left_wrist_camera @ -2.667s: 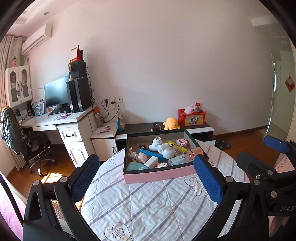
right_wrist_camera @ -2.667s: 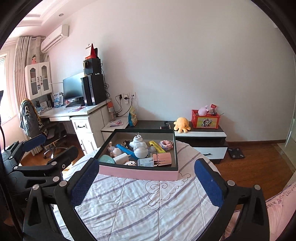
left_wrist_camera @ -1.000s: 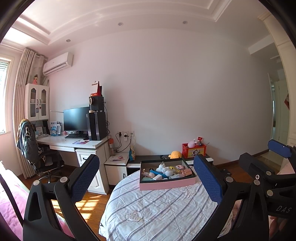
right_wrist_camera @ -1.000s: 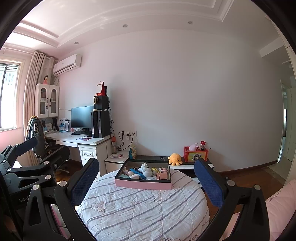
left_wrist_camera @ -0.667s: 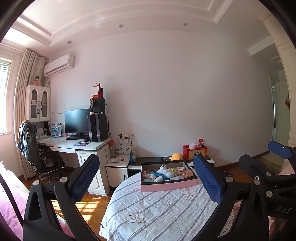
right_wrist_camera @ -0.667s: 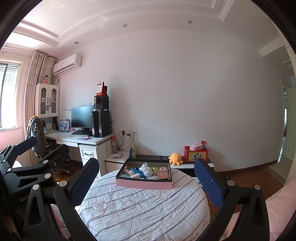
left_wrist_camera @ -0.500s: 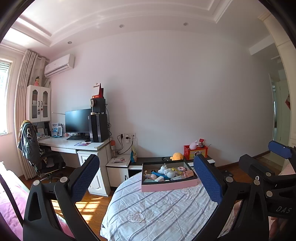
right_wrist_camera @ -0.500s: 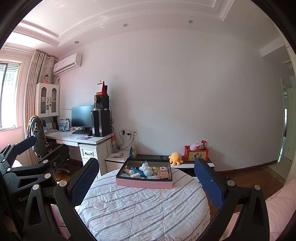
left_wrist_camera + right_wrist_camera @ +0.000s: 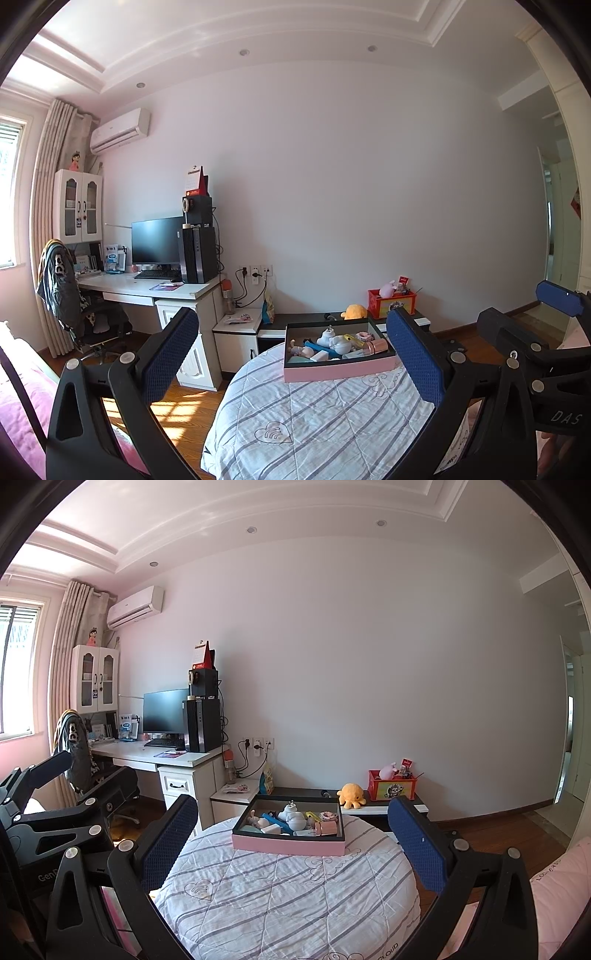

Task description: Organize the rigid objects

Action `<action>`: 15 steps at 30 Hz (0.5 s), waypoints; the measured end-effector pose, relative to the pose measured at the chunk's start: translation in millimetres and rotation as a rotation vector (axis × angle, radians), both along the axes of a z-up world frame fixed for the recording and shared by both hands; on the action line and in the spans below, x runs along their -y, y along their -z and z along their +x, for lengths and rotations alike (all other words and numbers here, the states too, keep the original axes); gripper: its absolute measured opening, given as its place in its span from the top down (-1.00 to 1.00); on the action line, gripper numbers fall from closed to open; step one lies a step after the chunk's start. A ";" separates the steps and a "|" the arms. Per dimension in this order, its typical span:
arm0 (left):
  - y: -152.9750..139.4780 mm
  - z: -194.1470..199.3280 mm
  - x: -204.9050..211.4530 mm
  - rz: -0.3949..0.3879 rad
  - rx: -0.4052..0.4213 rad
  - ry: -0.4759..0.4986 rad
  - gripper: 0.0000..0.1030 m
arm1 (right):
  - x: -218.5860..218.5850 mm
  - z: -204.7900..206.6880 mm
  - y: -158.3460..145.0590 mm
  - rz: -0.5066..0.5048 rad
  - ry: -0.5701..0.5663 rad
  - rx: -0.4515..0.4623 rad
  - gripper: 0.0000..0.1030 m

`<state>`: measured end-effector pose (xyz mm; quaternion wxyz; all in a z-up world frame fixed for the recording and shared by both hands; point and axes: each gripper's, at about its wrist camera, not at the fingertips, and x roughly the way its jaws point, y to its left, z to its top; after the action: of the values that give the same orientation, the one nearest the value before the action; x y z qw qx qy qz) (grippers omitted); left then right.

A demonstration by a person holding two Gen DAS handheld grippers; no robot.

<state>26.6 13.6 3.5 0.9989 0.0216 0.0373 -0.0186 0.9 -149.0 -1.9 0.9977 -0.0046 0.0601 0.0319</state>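
Observation:
A pink box with a dark rim rests on the far part of a round surface under a striped quilt. Inside it lie several small rigid items: a white figurine, a blue piece and a rose-gold cap. My left gripper is open and empty, well back from the box. My right gripper is likewise open and empty. Each one shows at the edge of the other's view.
Behind the box runs a low dark cabinet with an orange plush and a red toy bin. A white desk with monitor, computer tower and a chair stands at left. Pink bedding lies at right.
Both grippers have drawn far back and up from the box since 2.7 s ago; it now looks small and distant. In the last second the views shifted only slightly.

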 end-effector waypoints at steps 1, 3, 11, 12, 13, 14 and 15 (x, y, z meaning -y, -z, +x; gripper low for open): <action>-0.3 0.1 0.3 -0.001 0.002 0.001 -0.99 | 0.4 0.3 0.1 0.000 0.000 -0.001 -1.00; -0.2 0.2 0.3 -0.001 0.000 0.002 -0.99 | -0.1 -0.1 -0.2 0.000 0.000 0.001 -1.00; 0.1 -0.3 0.3 0.000 0.000 0.001 -0.99 | 0.0 0.8 1.4 0.000 -0.001 -0.003 -1.00; 0.1 -0.3 0.2 0.000 -0.001 0.001 -0.99 | -0.2 0.7 1.3 0.000 -0.001 -0.002 -1.00; 0.2 -0.3 0.2 0.000 -0.001 0.001 -0.99 | -0.2 0.7 1.4 -0.001 0.000 -0.002 -1.00; 0.3 -0.5 0.0 0.000 -0.001 0.001 -0.99 | -0.2 0.7 1.2 0.000 0.000 -0.003 -1.00; 0.2 -0.5 0.0 0.000 -0.001 0.001 -0.99 | -0.4 1.3 2.3 0.000 0.000 -0.004 -1.00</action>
<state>26.1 13.6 3.3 0.9989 0.0215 0.0379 -0.0191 2.2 -148.6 -4.2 0.9976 -0.0048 0.0620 0.0319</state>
